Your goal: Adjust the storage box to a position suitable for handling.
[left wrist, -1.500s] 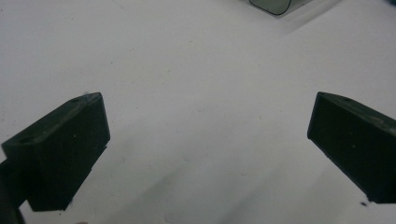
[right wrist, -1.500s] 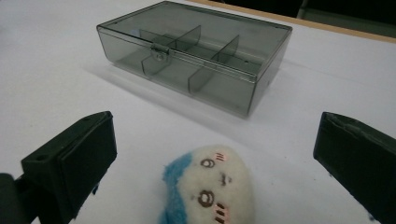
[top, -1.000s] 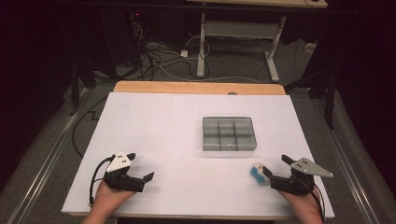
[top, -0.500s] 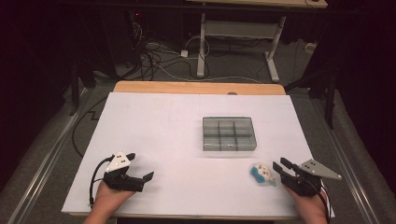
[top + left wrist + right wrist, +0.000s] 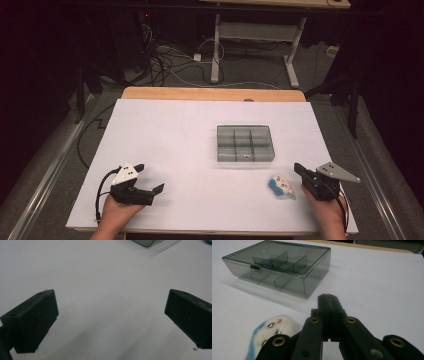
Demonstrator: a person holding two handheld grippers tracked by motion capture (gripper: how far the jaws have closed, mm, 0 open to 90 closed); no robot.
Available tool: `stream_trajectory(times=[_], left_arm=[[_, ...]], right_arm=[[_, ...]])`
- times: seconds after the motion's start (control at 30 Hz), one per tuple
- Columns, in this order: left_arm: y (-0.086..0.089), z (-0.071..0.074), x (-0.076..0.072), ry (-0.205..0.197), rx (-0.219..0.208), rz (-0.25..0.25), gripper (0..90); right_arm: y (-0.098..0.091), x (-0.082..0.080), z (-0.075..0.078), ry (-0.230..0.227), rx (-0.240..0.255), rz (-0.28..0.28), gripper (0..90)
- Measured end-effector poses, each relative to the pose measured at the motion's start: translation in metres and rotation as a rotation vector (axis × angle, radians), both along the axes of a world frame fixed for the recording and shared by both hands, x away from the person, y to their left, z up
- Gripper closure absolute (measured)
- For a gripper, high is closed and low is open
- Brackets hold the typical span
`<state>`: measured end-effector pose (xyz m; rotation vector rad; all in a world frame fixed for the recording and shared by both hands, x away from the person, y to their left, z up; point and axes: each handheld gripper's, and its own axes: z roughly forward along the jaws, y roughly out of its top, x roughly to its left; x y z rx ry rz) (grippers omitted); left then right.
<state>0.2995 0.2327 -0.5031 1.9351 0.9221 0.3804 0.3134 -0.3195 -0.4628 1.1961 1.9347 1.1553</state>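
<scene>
The left gripper [image 5: 150,178] rests on the white table [image 5: 170,145] at its near left corner, held by the person's left hand [image 5: 116,212]. Its 2 jaws stand wide apart; in the left gripper view [image 5: 110,317] bare table surface lies between them and nothing touches either pad.

The grey compartment box [image 5: 245,143] sits right of the table's centre, lid closed, with 6 compartments visible through the clear plastic. In the right gripper view the box [image 5: 279,267] lies ahead and to the left of the jaws, well apart from them.

The small plush toy [image 5: 280,186], white with blue trim, lies on the table in front of the box's right end and just beside the right gripper [image 5: 299,170], on that gripper's left. It is outside the jaws, not between them. In the right gripper view the toy [image 5: 274,327] sits low at the left, next to the left jaw linkage; contact cannot be determined.

The right gripper [image 5: 328,302] has just closed its 2 jaws. They now meet flat against each other with nothing clamped. The person's right hand [image 5: 327,212] holds it at the near right edge.
</scene>
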Motion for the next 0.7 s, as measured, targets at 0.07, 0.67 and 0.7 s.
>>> stream_trajectory(times=[0.07,0.67,0.7], left_arm=[[0.000,0.000,0.000,0.003,-0.001,0.002,0.0],[0.002,-0.001,-0.003,-0.018,-0.028,0.038,0.0],[0.002,-0.001,-0.003,-0.018,-0.028,0.038,0.0]], right_arm=[[0.000,0.009,0.001,0.007,0.008,-0.011,90.0],[0.012,0.092,0.010,0.036,0.021,-0.004,90.0],[0.013,0.095,0.011,0.041,0.024,-0.005,90.0]])
